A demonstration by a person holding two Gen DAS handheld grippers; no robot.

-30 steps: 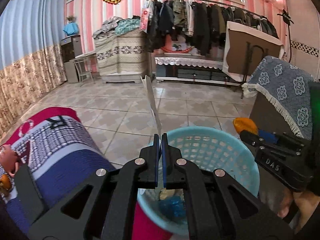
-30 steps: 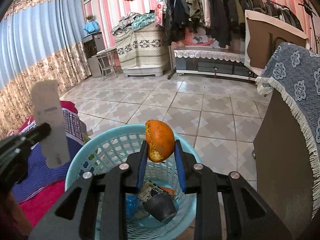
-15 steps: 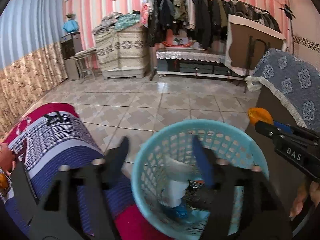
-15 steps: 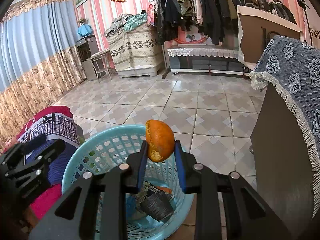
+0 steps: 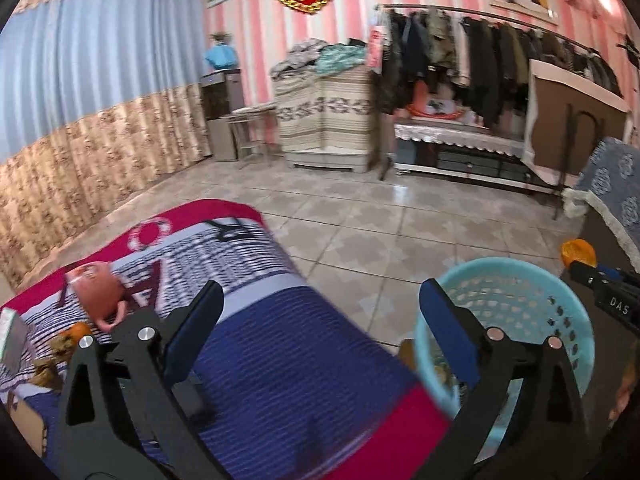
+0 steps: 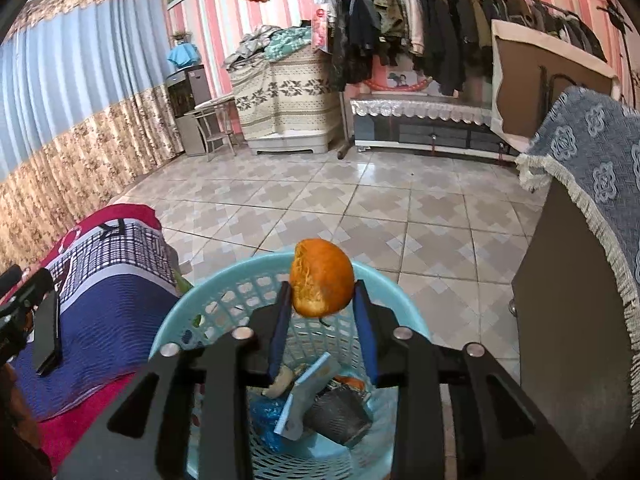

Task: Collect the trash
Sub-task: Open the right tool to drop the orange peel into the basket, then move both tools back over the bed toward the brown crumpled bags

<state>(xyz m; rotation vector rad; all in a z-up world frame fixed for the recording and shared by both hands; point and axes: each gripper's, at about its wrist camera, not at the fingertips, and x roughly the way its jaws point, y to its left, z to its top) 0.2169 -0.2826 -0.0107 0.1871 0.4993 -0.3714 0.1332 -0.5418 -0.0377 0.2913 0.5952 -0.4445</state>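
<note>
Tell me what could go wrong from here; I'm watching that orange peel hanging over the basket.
The right gripper jaws are opening with the orange peel between them, near the far rim of the basket; it might fall outside onto the floor. The left gripper, open and empty, is over the blanket near a pink cup and could knock it.

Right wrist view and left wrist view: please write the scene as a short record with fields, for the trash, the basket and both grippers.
trash in hand: orange peel, between the right gripper pads, above the basket
right jaws: opening
bin: light blue basket, on the tiled floor beside the bed
in basket: blue wrapper, flat blue card, dark crumpled item
left gripper: jaws opening, nothing between them, over the striped blanket
on blanket: pink mug
</note>
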